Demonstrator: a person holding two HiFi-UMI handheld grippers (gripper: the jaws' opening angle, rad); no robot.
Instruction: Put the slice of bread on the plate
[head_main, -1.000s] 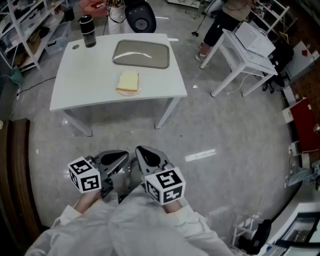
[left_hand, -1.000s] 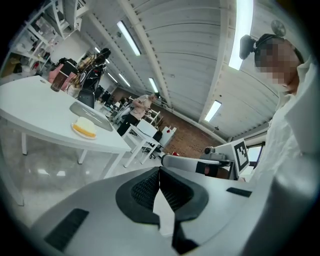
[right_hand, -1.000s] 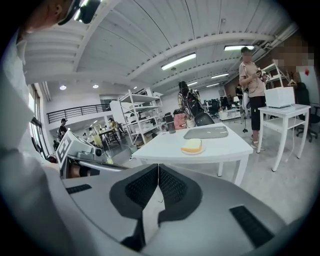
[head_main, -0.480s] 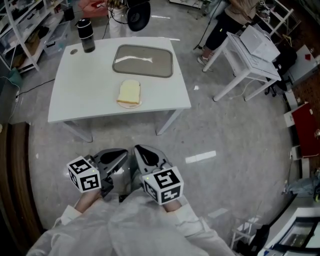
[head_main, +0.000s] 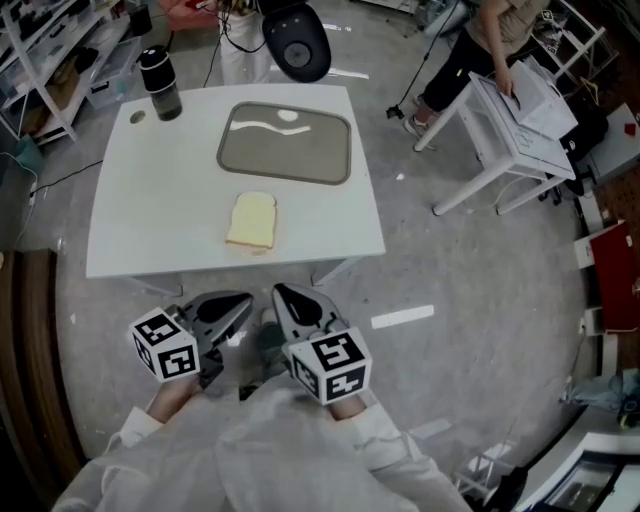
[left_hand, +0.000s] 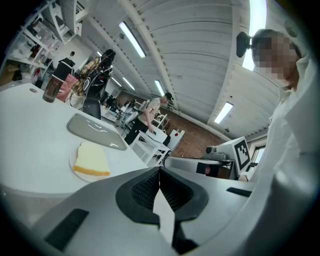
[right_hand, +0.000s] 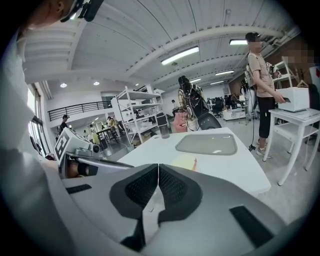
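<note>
pale yellow slice of bread (head_main: 251, 220) already on small white plate (left_hand: 82, 176), on person's side of grey tray (head_main: 285, 143), close to near edge of tabletop (head_main: 150, 200). long axis points toward tray. left gripper (head_main: 236, 303) and right gripper (head_main: 288, 297) both closed, empty, side by side off tabletop, well short of tray. bread straight ahead, left marginally nearer. task looks done.

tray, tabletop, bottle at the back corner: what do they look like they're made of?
tray: grey, smooth, semi-gloss, with light glints on it; plastic or coated metal, can't settle which.
tabletop: plain white, matte, no glare; probably laminate or painted board.
bottle: dark body that looks brownish and translucent in the left gripper view, black lid; likely tinted plastic.
</note>
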